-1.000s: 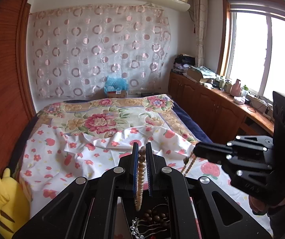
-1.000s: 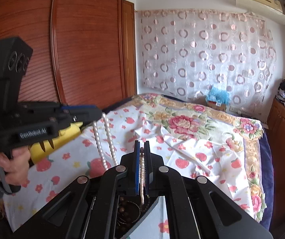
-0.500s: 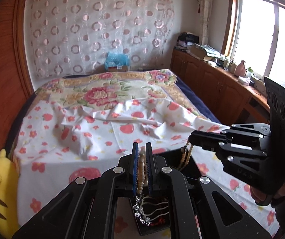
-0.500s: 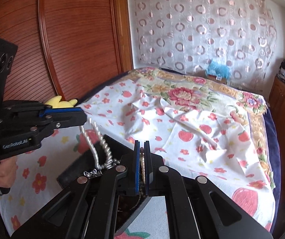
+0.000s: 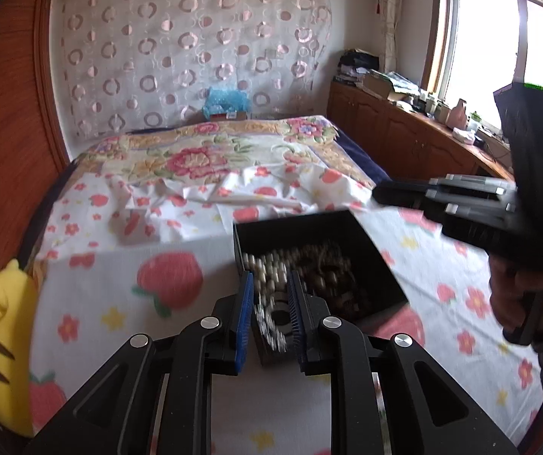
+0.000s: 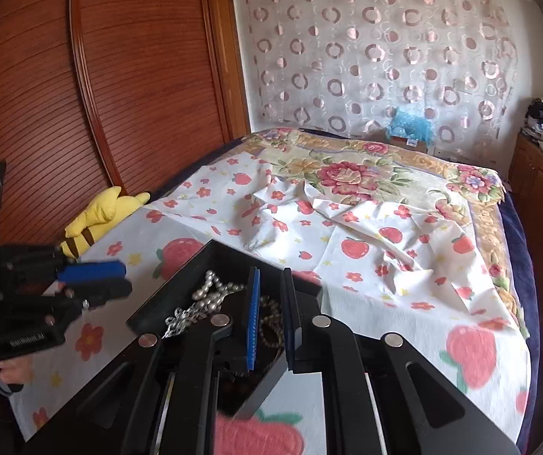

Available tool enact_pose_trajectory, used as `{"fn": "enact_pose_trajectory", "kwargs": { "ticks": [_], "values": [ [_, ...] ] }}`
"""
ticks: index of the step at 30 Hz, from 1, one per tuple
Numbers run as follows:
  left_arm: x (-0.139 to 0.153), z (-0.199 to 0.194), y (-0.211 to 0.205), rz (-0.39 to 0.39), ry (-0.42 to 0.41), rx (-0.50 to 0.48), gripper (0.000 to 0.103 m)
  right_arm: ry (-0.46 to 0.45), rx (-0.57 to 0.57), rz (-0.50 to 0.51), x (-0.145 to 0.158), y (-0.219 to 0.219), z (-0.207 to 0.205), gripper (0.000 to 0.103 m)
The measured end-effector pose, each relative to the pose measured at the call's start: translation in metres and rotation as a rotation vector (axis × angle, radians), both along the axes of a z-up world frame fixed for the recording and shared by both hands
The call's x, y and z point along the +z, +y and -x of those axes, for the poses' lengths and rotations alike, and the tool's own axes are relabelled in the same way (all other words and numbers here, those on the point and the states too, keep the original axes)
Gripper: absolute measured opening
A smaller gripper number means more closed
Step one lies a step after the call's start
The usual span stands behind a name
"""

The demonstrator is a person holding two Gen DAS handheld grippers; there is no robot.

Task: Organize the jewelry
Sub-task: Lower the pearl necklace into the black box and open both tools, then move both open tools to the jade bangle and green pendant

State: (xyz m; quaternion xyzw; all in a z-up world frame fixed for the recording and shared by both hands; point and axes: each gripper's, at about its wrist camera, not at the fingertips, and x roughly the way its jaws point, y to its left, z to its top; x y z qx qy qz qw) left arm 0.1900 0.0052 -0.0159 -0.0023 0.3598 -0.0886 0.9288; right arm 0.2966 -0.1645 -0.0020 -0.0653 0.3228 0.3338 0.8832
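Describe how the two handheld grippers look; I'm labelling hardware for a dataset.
Both are matte black with angular linkage arms and silver pivot screws. The left gripper has blue ribbed pads on its jaws, as does the right gripper. The left's body carries white lettering; the right's shows a green light.

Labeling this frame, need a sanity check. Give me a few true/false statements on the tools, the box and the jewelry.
1. Both tools are open. True: left tool, right tool.
2. The pearl necklace hangs from the left tool. False: it lies in the black box.
3. The box sits on the bed sheet. True.
4. The box has a lid on. False: it is open, jewelry showing.
5. A yellow plush toy lies at the bed's edge. True.
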Motion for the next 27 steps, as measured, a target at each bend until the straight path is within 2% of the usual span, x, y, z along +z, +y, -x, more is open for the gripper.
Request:
{"fn": "enact_pose_trajectory", "kwargs": {
  "ticks": [7,11,15,19,22,27],
  "values": [
    [-0.017,0.042,-0.006,-0.021,0.01,-0.031,0.03,-0.016,-0.072,-0.031,-0.012,-0.035,0.065,0.013],
    [-0.025,0.063,-0.013,-0.022,0.009,-0.056,0.043,-0.001,-0.118,-0.042,-0.029,-0.058,0.103,0.013],
    [-0.033,0.083,-0.026,-0.03,0.01,-0.086,0.055,0.023,-0.153,-0.039,-0.045,-0.072,0.136,0.021],
    [-0.038,0.097,-0.035,-0.032,0.009,-0.107,0.059,0.02,-0.164,-0.015,-0.054,-0.075,0.161,0.024],
    [-0.044,0.104,-0.042,-0.03,0.026,-0.116,0.07,0.019,-0.178,-0.01,-0.06,-0.079,0.176,0.036],
    [-0.054,0.113,-0.057,-0.052,0.055,-0.141,0.076,0.04,-0.203,0.007,-0.075,-0.086,0.192,0.041]
  ]
}}
